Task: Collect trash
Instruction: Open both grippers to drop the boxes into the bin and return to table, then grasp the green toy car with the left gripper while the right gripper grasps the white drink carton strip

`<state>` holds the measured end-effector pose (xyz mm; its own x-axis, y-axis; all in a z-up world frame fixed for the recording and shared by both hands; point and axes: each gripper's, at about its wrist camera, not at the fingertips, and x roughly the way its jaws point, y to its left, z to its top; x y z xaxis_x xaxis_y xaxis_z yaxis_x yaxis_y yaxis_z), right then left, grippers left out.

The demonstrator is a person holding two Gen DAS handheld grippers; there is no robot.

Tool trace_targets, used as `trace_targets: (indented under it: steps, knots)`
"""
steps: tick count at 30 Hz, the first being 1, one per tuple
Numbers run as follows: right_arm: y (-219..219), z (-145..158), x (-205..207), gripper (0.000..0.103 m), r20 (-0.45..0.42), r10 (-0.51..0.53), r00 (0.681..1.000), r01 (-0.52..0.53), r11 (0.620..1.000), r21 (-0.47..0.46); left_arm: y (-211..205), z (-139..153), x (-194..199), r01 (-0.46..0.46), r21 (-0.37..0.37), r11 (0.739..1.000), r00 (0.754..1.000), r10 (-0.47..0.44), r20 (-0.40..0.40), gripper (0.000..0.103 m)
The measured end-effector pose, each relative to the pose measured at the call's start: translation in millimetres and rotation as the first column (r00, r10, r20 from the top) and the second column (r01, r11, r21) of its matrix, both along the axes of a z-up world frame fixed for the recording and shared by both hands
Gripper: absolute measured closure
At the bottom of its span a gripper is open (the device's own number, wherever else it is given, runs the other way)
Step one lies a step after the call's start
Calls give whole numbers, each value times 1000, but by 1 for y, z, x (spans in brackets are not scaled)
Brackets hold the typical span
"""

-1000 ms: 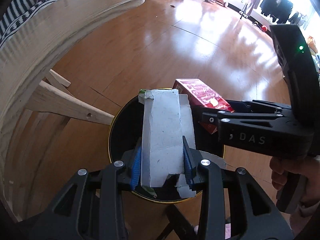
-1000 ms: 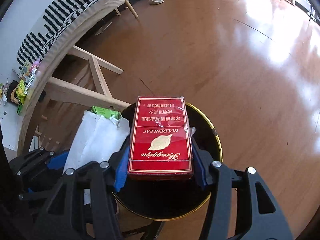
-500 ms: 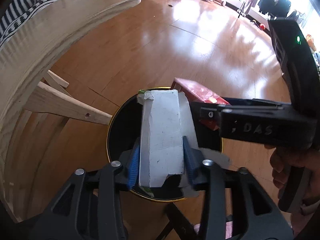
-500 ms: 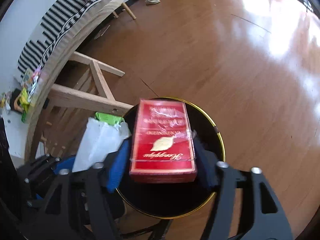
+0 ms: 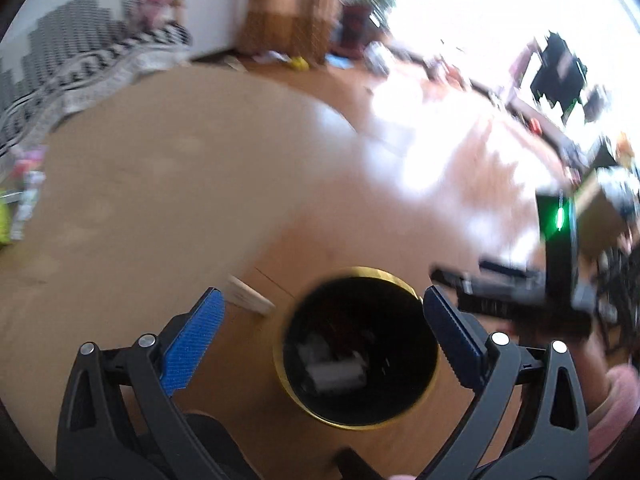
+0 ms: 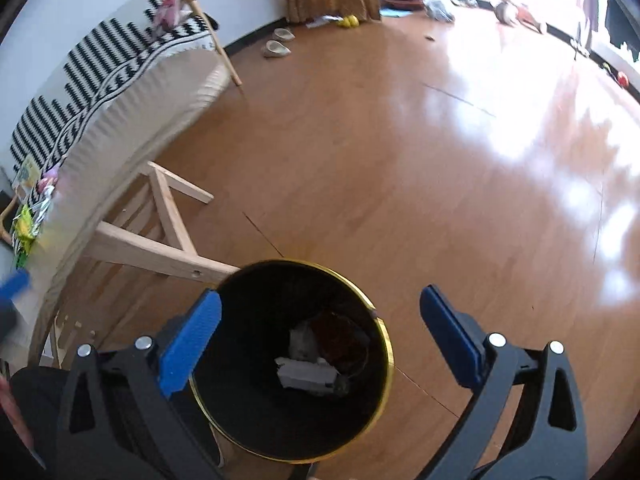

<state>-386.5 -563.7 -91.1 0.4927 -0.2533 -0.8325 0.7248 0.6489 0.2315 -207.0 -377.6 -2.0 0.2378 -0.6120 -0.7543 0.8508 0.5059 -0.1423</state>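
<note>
Both tongs hang over the black bin with the gold rim point(image 6: 386, 354). The left tongs point(image 5: 322, 338) have just been opening; they stand wide and hold nothing. The right tongs point(image 6: 320, 332) have just been opening too and are empty. Below them, at the bottom of the bin, lie the white carton point(image 6: 306, 376) and the red box point(image 6: 340, 340).

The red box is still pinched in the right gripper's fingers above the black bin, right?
Not quite. The right wrist view shows the right gripper open with nothing between its fingers; its jaws have just been opening. The red box lies inside the black bin.
</note>
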Motion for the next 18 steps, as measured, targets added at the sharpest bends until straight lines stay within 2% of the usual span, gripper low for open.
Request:
trace_targets:
  steps: [1, 3, 6, 8, 11, 12, 15, 16, 18]
  knots:
    - [3, 4, 5, 7, 6, 11, 1000, -11, 1000, -8, 19, 14, 18, -53, -37, 998, 999, 53, 4, 6]
    - [15, 15, 26, 7, 23, 46, 999, -45, 998, -40, 53, 29, 46, -143, -60, 988, 989, 144, 12, 6]
    - [37, 29, 60, 7, 43, 118, 992, -114, 990, -85, 106, 37, 88, -279, -58, 958, 959, 282, 34, 6]
    - [55, 40, 87, 7, 60, 172, 983, -165, 980, -115, 152, 36, 119, -394, -38, 918, 916, 396, 65, 6]
    - [84, 58, 128, 7, 51, 239, 970, -226, 956, -186, 220, 28, 163, -563, 1, 826, 822, 560, 103, 6]
    - [93, 63, 142, 7, 38, 253, 967, -239, 948, -211, 246, 24, 179, -618, 10, 786, 783, 614, 94, 6]
    - [125, 75, 192, 7, -3, 301, 953, -291, 919, -267, 298, 17, 213, -707, 9, 707, 707, 706, 47, 6]
    - [135, 77, 208, 7, -2, 321, 947, -310, 911, -271, 308, 14, 221, -718, 13, 696, 695, 718, 39, 6]
    - [152, 82, 237, 7, -5, 349, 937, -337, 903, -268, 321, 7, 239, -725, 21, 689, 689, 724, 30, 6]
